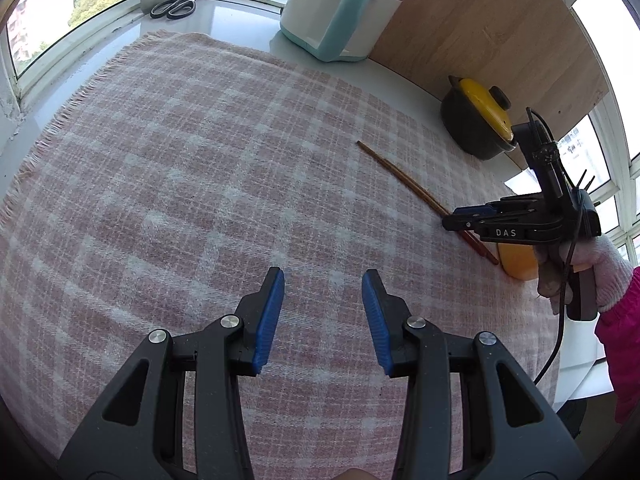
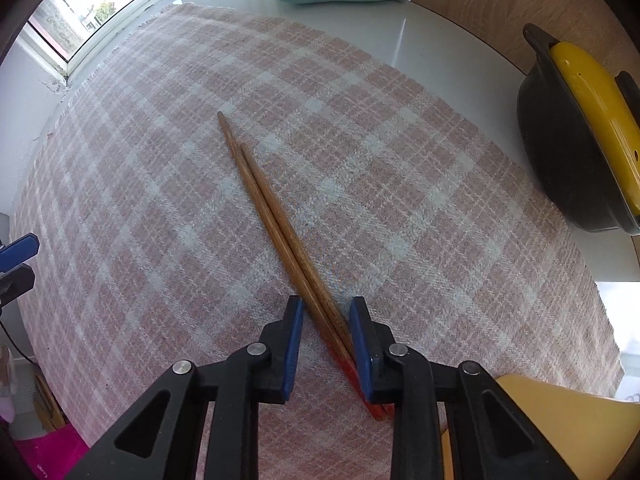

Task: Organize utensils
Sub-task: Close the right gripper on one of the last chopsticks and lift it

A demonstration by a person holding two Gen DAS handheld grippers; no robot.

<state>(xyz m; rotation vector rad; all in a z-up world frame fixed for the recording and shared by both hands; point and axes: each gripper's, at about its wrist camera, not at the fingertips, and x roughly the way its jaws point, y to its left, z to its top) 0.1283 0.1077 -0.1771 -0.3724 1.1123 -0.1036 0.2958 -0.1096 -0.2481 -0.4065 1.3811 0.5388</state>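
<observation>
A pair of brown wooden chopsticks [image 2: 276,216] with red ends lies on the pink checked cloth [image 2: 160,200]. My right gripper [image 2: 325,312] is open with its jaws on either side of the chopsticks' red ends, low over the cloth. In the left wrist view the chopsticks [image 1: 404,178] lie at the right, with the right gripper [image 1: 450,218] over their near end. My left gripper [image 1: 323,284] is open and empty above the cloth [image 1: 180,160], well left of the chopsticks.
A black pot with a yellow lid [image 1: 480,120] stands at the right by a wooden board [image 1: 500,32]. A white and teal appliance [image 1: 336,12] and scissors [image 1: 176,5] sit at the back. An orange-yellow container [image 2: 560,420] is just right of the right gripper.
</observation>
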